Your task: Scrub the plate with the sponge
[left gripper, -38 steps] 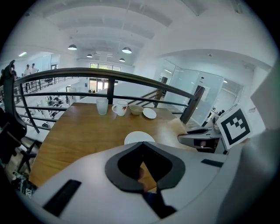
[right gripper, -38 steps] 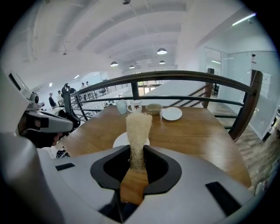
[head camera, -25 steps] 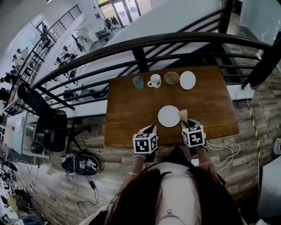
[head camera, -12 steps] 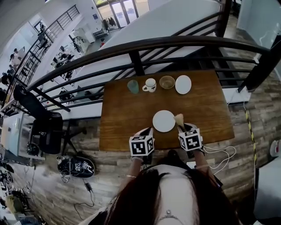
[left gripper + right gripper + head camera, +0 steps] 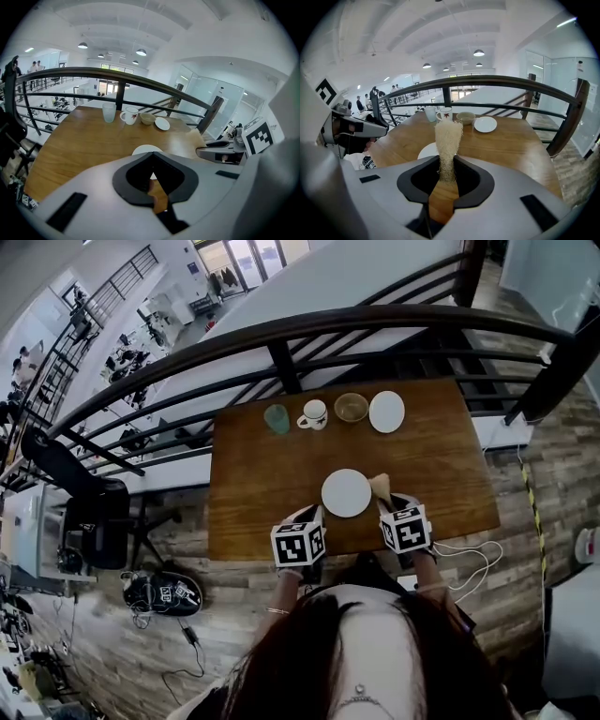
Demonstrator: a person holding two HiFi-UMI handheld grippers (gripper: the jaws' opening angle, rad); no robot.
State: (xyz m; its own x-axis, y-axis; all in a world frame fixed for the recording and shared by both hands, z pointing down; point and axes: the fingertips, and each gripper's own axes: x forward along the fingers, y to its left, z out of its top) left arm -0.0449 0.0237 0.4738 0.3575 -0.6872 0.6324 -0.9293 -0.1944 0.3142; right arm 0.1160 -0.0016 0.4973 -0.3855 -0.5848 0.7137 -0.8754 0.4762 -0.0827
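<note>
Right gripper [image 5: 447, 164] pinches fibrous loofah sponge [image 5: 448, 138], upright, just beside white plate [image 5: 346, 493] on wooden table [image 5: 253, 474]. Left gripper [image 5: 151, 158] jaws pressed together, empty.

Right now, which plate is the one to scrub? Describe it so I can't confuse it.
On the wooden table by the railing, look at the near edge. The plate lies there alone, with the sponge in the right gripper beside it; the other white plate sits in the far row beside the bowl, mug and glass.
</note>
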